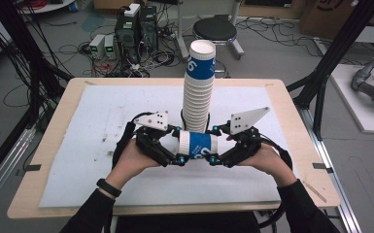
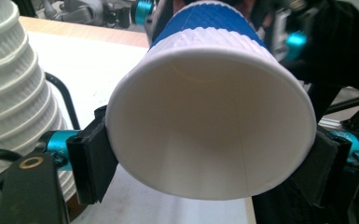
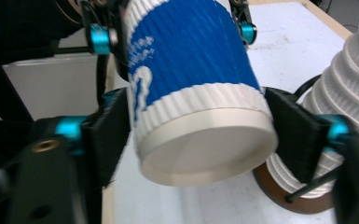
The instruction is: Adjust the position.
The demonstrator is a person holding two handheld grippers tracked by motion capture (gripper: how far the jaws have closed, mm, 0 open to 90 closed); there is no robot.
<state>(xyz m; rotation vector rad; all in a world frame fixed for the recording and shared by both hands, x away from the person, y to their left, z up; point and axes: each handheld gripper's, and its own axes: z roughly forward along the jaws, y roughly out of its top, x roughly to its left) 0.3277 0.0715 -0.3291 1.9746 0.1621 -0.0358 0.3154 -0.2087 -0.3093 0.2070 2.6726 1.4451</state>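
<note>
The left gripper [image 1: 177, 144] comes in from the left side of the white mat [image 1: 97, 126], gripped in the person's left hand [image 1: 132, 162], and its two black jaws are pinched on the open mouth end of a blue and white paper cup [image 1: 198, 144] that lies on its side. In the left gripper view the cup [image 2: 212, 126] sits straight ahead of the jaws, its wide white rim facing the camera, with one black pad pressing on the rim at either side. To the far side of this gripper, just behind the lying cup, rises a tall stack of paper cups [image 1: 197, 87], its ribbed white rims showing at the left edge of the left gripper view [image 2: 9, 88]. The cup spans the gap between the two grippers, held level above the mat. The right gripper [image 1: 219, 144], held in the right hand [image 1: 264, 160], meets the cup from the other side, its jaws clamped on the cup's narrower bottom end. In the right gripper view the cup's base [image 3: 200, 116] sits directly in front between the two pads, both touching its ribbed white band, and the stack [image 3: 349, 93] stands just beside the right-hand jaw on a brown round base [image 3: 279, 193].
</note>
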